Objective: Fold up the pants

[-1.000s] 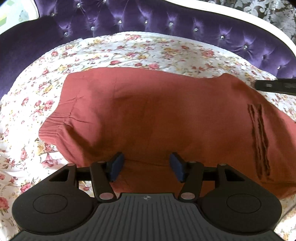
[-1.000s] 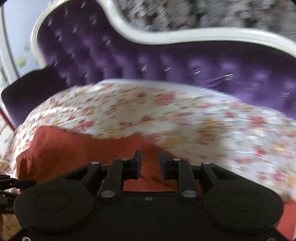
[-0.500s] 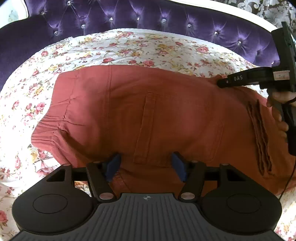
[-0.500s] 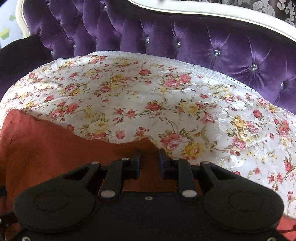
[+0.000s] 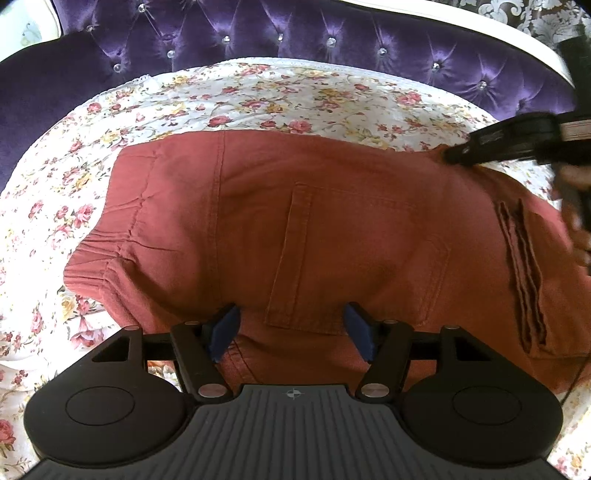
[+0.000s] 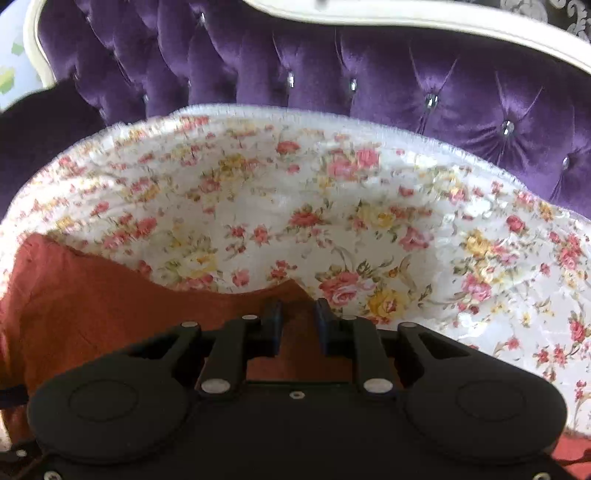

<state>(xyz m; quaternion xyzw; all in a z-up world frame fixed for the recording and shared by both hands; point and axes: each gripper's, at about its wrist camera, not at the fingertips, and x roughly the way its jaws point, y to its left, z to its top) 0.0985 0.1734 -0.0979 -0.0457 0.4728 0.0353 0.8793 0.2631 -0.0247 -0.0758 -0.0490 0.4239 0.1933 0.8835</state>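
Observation:
The rust-red pants (image 5: pixel 332 229) lie spread on a floral sheet, back pocket (image 5: pixel 354 258) up, elastic waistband at the left. My left gripper (image 5: pixel 291 328) is open and hovers over the near edge of the pants. My right gripper (image 6: pixel 297 317) is nearly closed on the far right corner of the pants (image 6: pixel 110 306); red cloth shows between the fingers. In the left wrist view the right gripper (image 5: pixel 454 155) touches that far right corner, with the hand behind it.
The floral sheet (image 5: pixel 258 92) covers a purple tufted sofa seat; it also shows in the right wrist view (image 6: pixel 332 214). The sofa back (image 5: pixel 295 33) with a white frame rises behind. Dark armrest at the left (image 5: pixel 44 92).
The left gripper view has pulled back a little and the pants now lie flat with the pocket showing. The right gripper has settled at the far right corner, still pinching cloth.

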